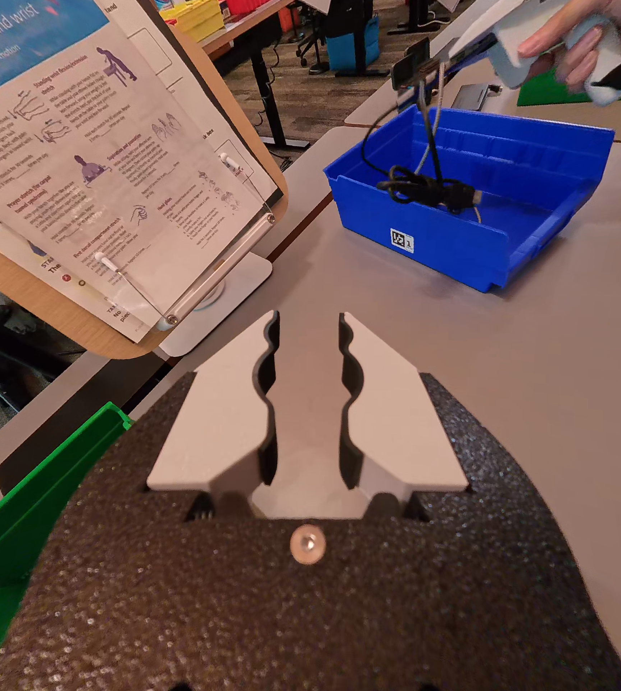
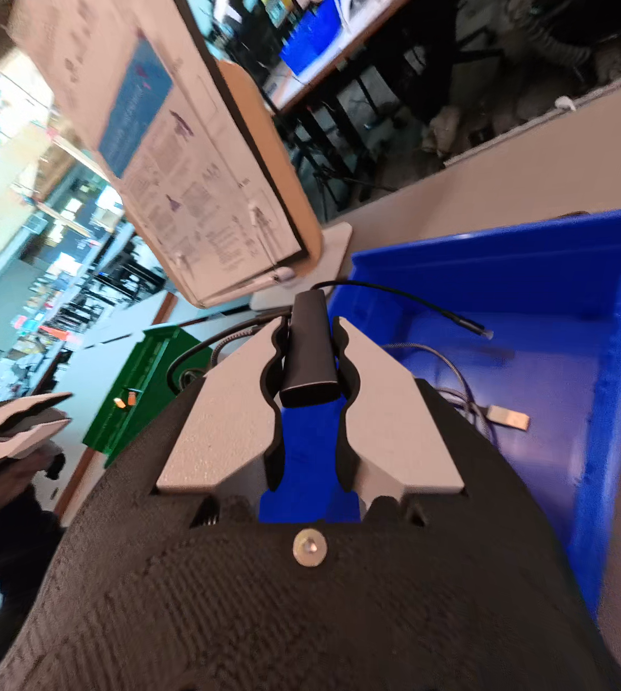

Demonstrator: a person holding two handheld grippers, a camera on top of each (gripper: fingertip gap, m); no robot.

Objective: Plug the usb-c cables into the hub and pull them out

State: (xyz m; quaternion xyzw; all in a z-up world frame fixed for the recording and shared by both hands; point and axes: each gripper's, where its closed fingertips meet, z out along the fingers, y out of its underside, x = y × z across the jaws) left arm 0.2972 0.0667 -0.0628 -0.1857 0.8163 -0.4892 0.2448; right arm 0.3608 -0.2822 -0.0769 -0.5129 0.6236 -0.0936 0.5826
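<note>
Blue bin (image 1: 451,239) at right, green bin (image 1: 21,504) lower left, dark grey hub (image 2: 311,359), black cables (image 1: 425,187)

A tilted document stand (image 1: 122,179) fills the upper left of the left wrist view, with printed exercise sheets clipped under a clear ledge, on a white base (image 1: 226,299) resting on the grey counter (image 1: 451,374). A green bin (image 1: 21,504) edges in at lower left. Beyond the counter, top centre, are desk legs, carpet and office chairs. In the right wrist view the green bin (image 2: 140,385) sits left of centre, the stand (image 2: 197,179) above it.
</note>
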